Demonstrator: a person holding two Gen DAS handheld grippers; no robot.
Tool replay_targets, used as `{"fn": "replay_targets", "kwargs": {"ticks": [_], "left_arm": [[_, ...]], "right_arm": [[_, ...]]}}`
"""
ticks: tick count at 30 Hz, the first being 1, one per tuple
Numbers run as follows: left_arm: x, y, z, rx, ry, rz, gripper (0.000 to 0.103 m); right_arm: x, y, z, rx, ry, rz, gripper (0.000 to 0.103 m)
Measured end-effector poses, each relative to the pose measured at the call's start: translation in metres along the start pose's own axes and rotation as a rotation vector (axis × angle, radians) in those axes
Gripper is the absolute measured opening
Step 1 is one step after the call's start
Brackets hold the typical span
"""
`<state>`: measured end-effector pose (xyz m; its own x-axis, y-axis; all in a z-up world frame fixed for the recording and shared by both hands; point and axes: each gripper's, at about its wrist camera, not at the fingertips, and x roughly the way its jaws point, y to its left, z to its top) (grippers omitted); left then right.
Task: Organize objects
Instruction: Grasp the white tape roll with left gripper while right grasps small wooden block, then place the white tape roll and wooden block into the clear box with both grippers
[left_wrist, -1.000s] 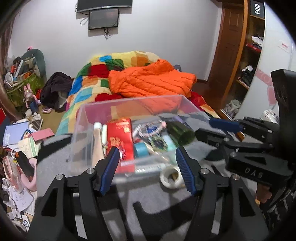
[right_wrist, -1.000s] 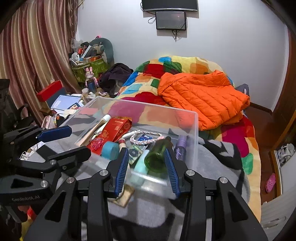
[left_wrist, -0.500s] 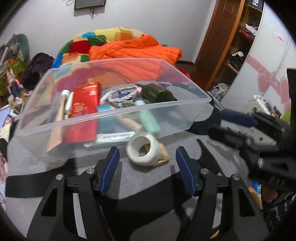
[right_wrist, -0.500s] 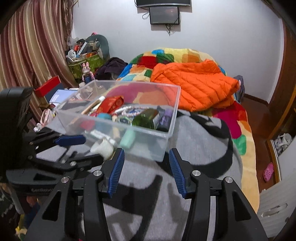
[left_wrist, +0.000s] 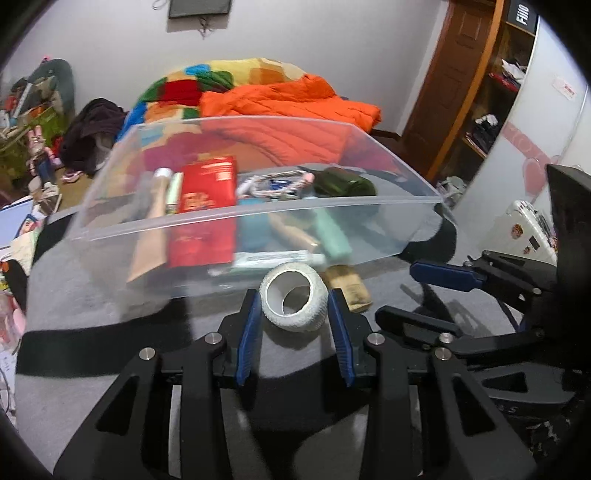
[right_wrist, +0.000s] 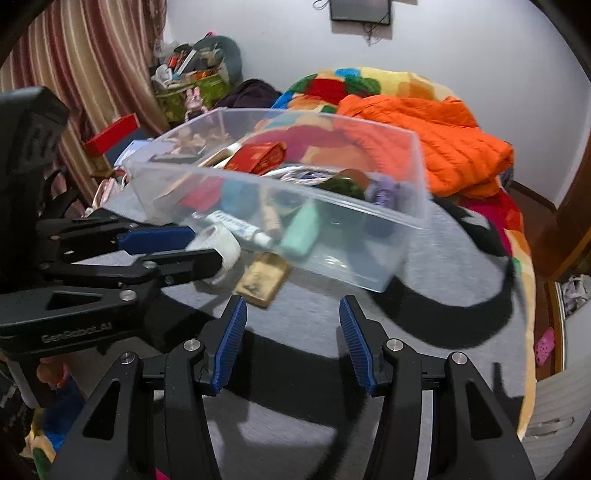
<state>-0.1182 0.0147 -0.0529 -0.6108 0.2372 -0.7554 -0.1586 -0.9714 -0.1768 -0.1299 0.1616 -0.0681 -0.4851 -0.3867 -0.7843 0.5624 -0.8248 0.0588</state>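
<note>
Now | left claw (left_wrist: 293, 314) pinching white textured tape roll (left_wrist: 294, 302) | clear plastic bin (left_wrist: 258, 218) at 12 o'clock, tan card (right_wrist: 263, 278) beside | right claw (right_wrist: 291, 332) spread, empty

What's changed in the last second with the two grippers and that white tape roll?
The left gripper has come down and narrowed around the white tape roll; its pads bracket the roll, contact unclear. The right gripper pulled back from the clear bin and is open, empty. The bin's contents and the tan packet stayed put.

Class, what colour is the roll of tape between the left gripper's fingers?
White; the roll of tape shows best in the left wrist view.
</note>
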Motion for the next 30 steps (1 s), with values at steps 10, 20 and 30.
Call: {"fn": "replay_targets", "kwargs": {"ticks": [10,20,30], "left_arm": [[-0.034,0.016,-0.012,-0.001,-0.068,0.079,0.037],[-0.045,0.009,-0.011,0.0,-0.105,0.07,0.037],[-0.062,0.003,0.009,0.006,-0.183,0.081,0.037]], "right_arm": [[0.033,0.011,0.012,0.027,0.067,0.007,0.038],[0.014,0.013,0.003,0.048,0.02,0.001,0.024],[-0.042,0.011,0.022,0.071,-0.139,0.035,0.023]]}}
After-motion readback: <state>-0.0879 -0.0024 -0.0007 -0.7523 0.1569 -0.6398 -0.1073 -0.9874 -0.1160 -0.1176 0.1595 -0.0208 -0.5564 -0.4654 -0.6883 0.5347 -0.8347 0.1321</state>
